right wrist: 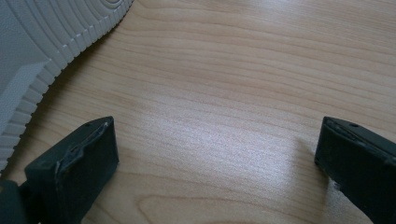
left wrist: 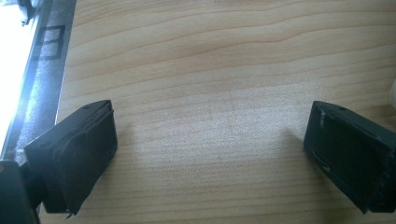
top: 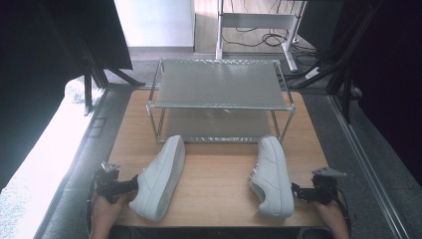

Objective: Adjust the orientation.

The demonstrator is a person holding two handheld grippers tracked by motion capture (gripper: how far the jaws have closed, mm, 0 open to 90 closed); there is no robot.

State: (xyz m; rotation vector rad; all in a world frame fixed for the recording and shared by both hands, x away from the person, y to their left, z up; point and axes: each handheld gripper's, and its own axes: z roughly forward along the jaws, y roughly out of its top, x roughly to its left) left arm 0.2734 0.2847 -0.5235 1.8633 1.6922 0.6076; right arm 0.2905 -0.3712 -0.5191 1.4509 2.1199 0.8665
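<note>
Two white sneakers lie on the wooden table (top: 214, 169). The left sneaker (top: 160, 175) points its toe towards the rack, and my left gripper (top: 133, 184) is level beside its heel end, to the left. In the left gripper view that gripper (left wrist: 210, 126) is open over bare wood, with a sliver of white shoe (left wrist: 393, 93) at the right edge. The right sneaker (top: 272, 174) rests on its side. My right gripper (top: 296, 191) is just right of its heel, open (right wrist: 217, 135), and the ribbed white sole (right wrist: 42, 42) shows at the upper left.
A metal two-shelf rack (top: 219, 106) stands at the back of the table, both shelves bare. A grey strip (left wrist: 44, 70) runs along the table's left edge. Dark curtains and stand legs flank the table. Both hands come in from the bottom.
</note>
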